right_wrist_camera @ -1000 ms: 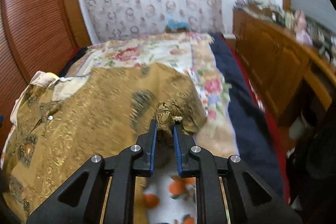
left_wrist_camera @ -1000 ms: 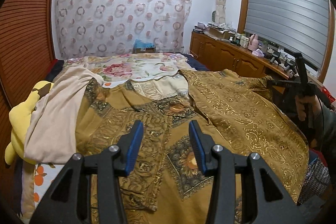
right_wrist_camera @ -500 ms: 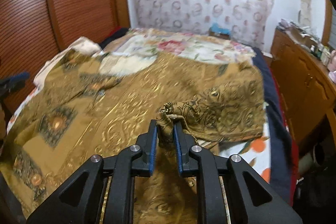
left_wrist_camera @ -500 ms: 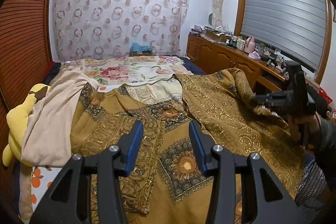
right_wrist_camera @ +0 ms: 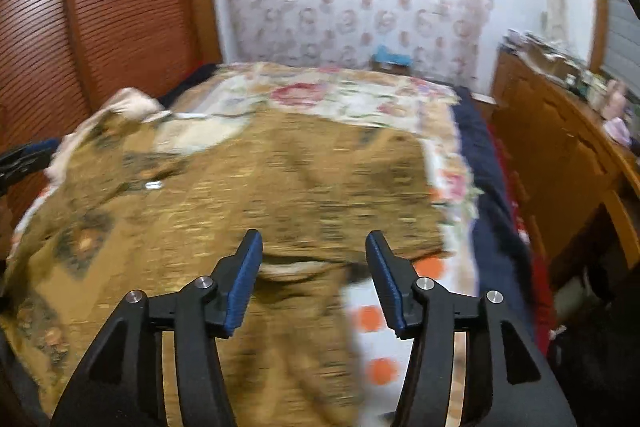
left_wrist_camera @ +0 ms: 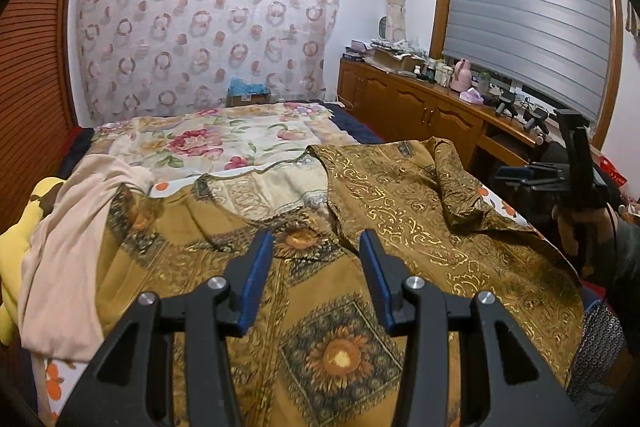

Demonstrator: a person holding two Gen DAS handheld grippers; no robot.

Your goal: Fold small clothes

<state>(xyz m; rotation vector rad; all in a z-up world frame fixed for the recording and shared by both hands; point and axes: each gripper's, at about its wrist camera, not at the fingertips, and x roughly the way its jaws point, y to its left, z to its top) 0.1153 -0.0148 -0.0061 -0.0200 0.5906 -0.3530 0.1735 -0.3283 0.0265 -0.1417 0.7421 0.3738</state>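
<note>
Currently the gold-patterned garment [left_wrist_camera: 400, 211] lies spread across the bed [left_wrist_camera: 224, 143], covering most of the near half, with its right side folded inward so a bunched fold sits near the bed's right edge. The left gripper [left_wrist_camera: 316, 267] hovers over the garment's middle, blue pads [left_wrist_camera: 256, 275] apart, nothing between them, not touching cloth as far as the left wrist view shows. The right gripper [right_wrist_camera: 314, 267] is opening: jaws spread wide, nothing pinched, garment edge [right_wrist_camera: 304, 267] lying below and between the fingers but clear of the pads. The right wrist view is motion-blurred, so fine fabric detail is unreadable there. From the left wrist view the right gripper [left_wrist_camera: 516, 174] shows at the right edge of the bed, held by a hand [left_wrist_camera: 576, 227], apart from the cloth. A beige garment [left_wrist_camera: 68, 235] is draped at the bed's left side, overlapping the gold one's left edge, with a yellow plush toy [left_wrist_camera: 16, 251] just beside it at the far left. The floral bedspread [left_wrist_camera: 208, 139] is exposed beyond the garment; an orange-dotted white sheet [right_wrist_camera: 380, 339] shows at the near right corner. A wooden cabinet [left_wrist_camera: 420, 107] runs along the right wall under a window blind [left_wrist_camera: 528, 27]; a ring-patterned curtain [left_wrist_camera: 208, 23] hangs behind the bed.
</note>
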